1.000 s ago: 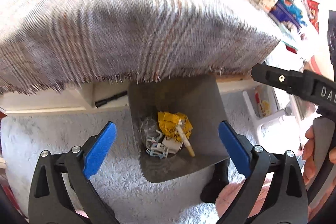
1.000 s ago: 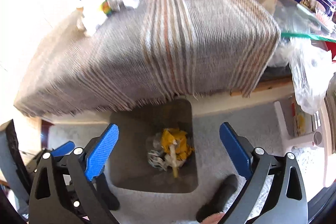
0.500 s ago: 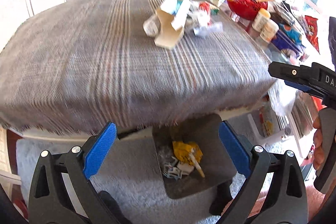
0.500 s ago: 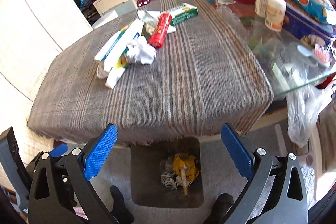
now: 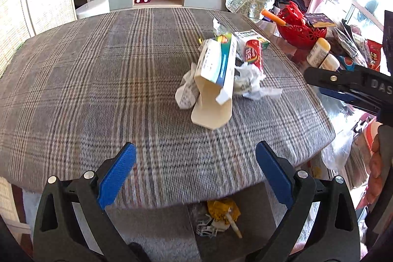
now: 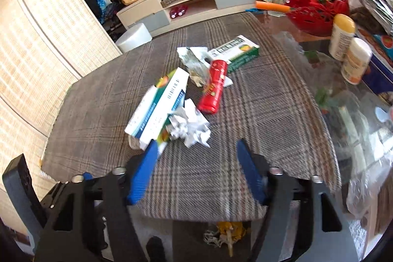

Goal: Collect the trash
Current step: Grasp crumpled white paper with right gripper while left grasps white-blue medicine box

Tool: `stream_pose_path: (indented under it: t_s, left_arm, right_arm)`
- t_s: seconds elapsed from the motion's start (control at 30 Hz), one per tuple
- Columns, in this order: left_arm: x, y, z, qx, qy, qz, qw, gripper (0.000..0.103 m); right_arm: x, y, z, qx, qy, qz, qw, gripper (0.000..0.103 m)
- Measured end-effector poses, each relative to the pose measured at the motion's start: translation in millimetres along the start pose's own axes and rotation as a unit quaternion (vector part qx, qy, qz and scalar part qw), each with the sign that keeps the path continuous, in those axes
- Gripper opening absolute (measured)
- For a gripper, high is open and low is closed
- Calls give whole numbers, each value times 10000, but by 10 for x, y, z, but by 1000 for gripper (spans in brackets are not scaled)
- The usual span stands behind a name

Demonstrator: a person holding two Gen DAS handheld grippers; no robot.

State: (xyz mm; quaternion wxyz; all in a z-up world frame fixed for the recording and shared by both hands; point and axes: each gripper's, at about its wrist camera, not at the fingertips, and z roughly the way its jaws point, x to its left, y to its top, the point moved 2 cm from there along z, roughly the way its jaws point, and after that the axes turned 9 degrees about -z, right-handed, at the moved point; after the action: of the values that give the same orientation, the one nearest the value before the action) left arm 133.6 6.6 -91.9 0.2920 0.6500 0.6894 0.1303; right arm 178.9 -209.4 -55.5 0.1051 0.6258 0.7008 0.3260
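Both grippers are above the near edge of the table, which is covered with a grey plaid cloth (image 5: 103, 80). The left gripper (image 5: 195, 173) has its blue pads wide apart and holds nothing. The right gripper (image 6: 195, 172) is also open and empty, and its left pad is just in front of the trash pile. The trash lies near the middle of the cloth: an open white and blue carton (image 6: 157, 109), a crumpled white paper (image 6: 190, 127) touching it, a red tube (image 6: 213, 90) beside them, and a green and white box (image 6: 235, 50) further back, with a torn wrapper (image 6: 194, 58) next to it. On the floor under the table edge stands a dark bin (image 5: 265, 222), and in it there are a yellow wrapper (image 5: 222, 209) and some white scraps. On the glass part at the right stand a red basket (image 6: 316, 9) and two white bottles (image 6: 348, 50).
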Motion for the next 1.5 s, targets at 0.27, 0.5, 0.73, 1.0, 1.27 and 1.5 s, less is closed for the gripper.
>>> stream_pose_path:
  t_s: [0.27,0.5,0.73,1.0,1.27,1.5]
  left_arm:
    - [-18,220,182,78,-63,52,9999,93]
    - [-38,312,324,160,-147,61,9997,93]
    - [-42,318,387,204,-198,17,9996,93]
    - [-131,313,413,222,-283,79,9993,93]
    - [-228,324,468,237,-338,167,9990,93]
    - [-257,412,595,221,-276,210,9992,93]
  right_arm:
    - [207,224,458,311,263,-179,9990,37]
    - [200,246,683,444,227,-222,9985,38]
    - [176,302,597,361,328,-199,9986,29]
    - [138,187,638,668,469,-64,9966,26]
    - [119,255,824,587,439,-52,9973,28]
    - [111,368,679,182,13,-460,9988,4]
